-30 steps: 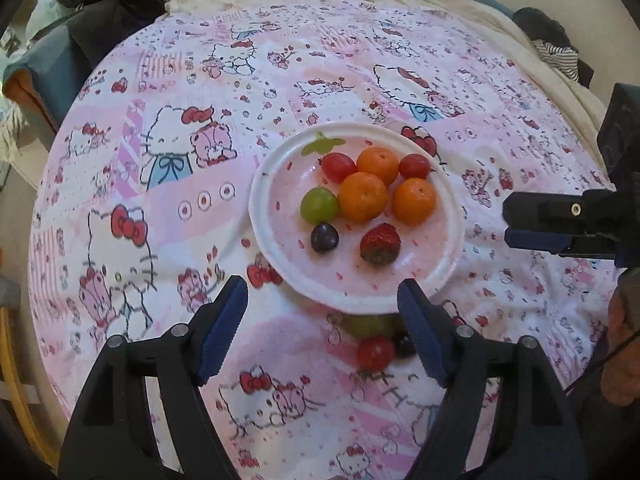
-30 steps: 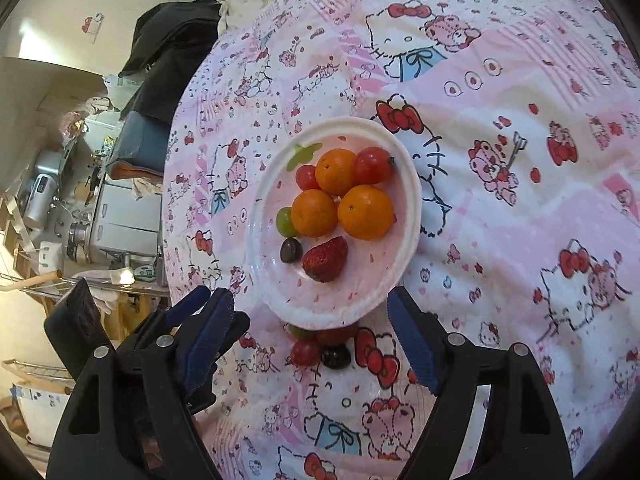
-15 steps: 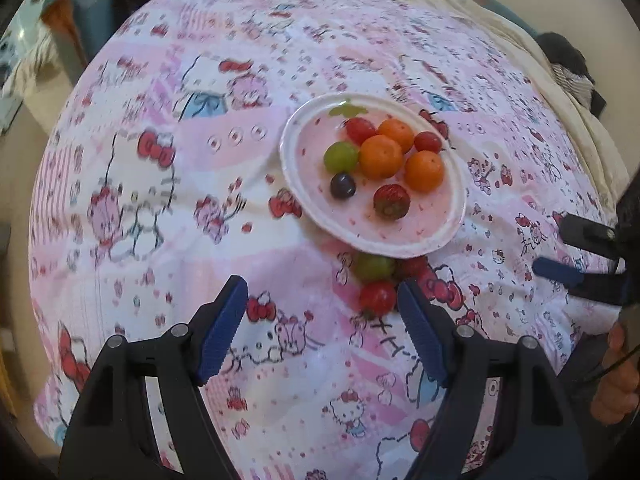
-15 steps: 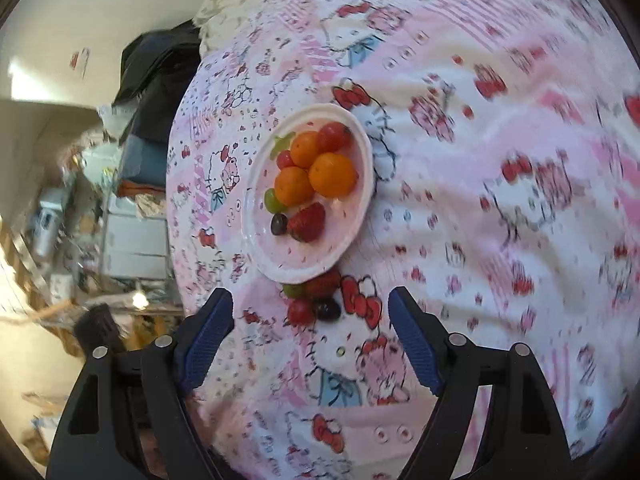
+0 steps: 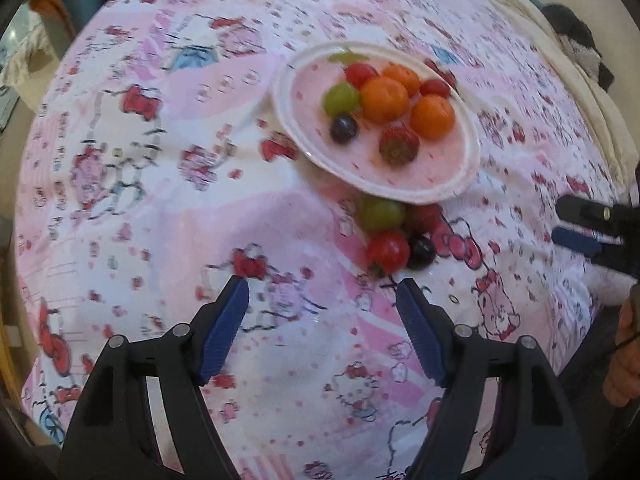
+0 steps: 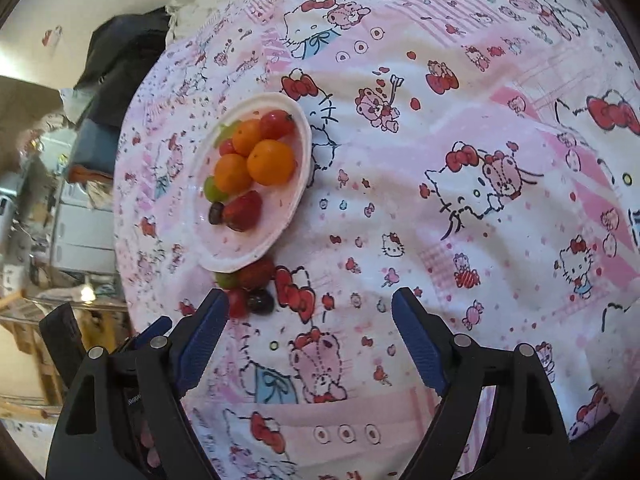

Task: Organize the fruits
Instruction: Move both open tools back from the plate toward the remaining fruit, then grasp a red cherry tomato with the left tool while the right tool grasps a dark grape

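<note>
A white plate (image 5: 466, 176) (image 6: 298, 196) on the Hello Kitty cloth holds oranges (image 5: 384, 94), tomatoes, a green grape (image 5: 340, 98), a dark grape (image 5: 343, 128) and a strawberry (image 5: 398, 146). Loose fruit lies just in front of the plate: a green grape (image 5: 380, 212), a strawberry (image 5: 424, 214), a red tomato (image 5: 387, 251) and a dark grape (image 5: 420, 252). My left gripper (image 5: 322, 320) is open and empty, a little short of the loose fruit. My right gripper (image 6: 306, 332) is open and empty, with the loose fruit (image 6: 260, 300) by its left finger.
The pink printed cloth (image 6: 460, 160) covers a round table. Dark clothing (image 6: 120, 64) and household clutter (image 6: 48, 200) lie beyond the table's edge. The right gripper's fingers (image 5: 580, 224) show at the right of the left wrist view.
Both grippers have pulled back from the plate, so it looks smaller and farther. The loose fruit in front of the plate has come fully into view. Both stay open.
</note>
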{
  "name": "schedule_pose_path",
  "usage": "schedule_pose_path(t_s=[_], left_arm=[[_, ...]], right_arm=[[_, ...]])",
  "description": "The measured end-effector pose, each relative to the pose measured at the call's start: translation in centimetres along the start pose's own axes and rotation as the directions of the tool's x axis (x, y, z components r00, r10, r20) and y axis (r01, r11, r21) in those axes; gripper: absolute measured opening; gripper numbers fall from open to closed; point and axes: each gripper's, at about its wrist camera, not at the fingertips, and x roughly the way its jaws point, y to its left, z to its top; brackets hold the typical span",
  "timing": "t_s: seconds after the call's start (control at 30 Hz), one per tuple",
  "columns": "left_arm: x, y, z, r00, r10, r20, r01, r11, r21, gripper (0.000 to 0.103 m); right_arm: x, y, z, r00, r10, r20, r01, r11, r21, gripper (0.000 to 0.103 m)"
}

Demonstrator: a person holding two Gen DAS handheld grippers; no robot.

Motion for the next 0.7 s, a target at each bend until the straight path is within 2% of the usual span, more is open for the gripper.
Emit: schedule_pose_path(t_s=[0.23, 0.3, 0.37, 0.43, 0.57, 0.6, 0.63, 0.7], left_arm=[[2.5, -3.3, 0.6, 0.998, -0.049, -0.024, 0.052, 0.989, 0.136, 0.045], [2.9, -4.0, 0.9, 0.999, -0.041, -0.021, 0.044, 0.977, 0.207, 0.041], [3.3, -4.3, 1.2, 1.000, -0.017, -0.023, 0.023, 0.963, 0.269, 0.041], [4.0, -3.8, 1.7, 0.997, -0.040, -0.062, 0.055, 0.962, 0.267, 0.039], [4.3, -3.6, 2.5, 0.993, -0.083, -0.085, 0.103, 0.958, 0.267, 0.036], [4.3, -3.6, 2.6, 0.992, -0.091, -0.087, 0.111, 0.958, 0.266, 0.028], [4.4, -3.6, 2.7, 0.989, -0.110, -0.097, 0.132, 0.955, 0.264, 0.025], [4.4, -3.6, 2.7, 0.989, -0.113, -0.093, 0.134, 0.956, 0.261, 0.025]], right_arm=[[0.0, 0.4, 0.3, 1.000, 0.006, 0.003, -0.006, 1.000, -0.006, 0.086], [0.1, 0.3, 0.4, 1.000, 0.005, 0.002, -0.005, 1.000, -0.005, 0.086], [0.1, 0.0, 0.4, 1.000, 0.012, -0.003, -0.012, 1.000, 0.008, 0.086], [0.2, -0.2, 0.5, 1.000, 0.019, -0.010, -0.019, 1.000, 0.021, 0.086], [0.3, -0.2, 0.7, 0.999, 0.028, -0.016, -0.027, 0.999, 0.033, 0.086], [0.4, -0.1, 0.8, 0.999, 0.030, -0.015, -0.029, 0.999, 0.030, 0.086], [0.4, 0.1, 0.9, 0.999, 0.030, -0.014, -0.029, 0.999, 0.025, 0.086], [0.3, 0.3, 0.8, 1.000, 0.025, -0.010, -0.025, 1.000, 0.016, 0.086]])
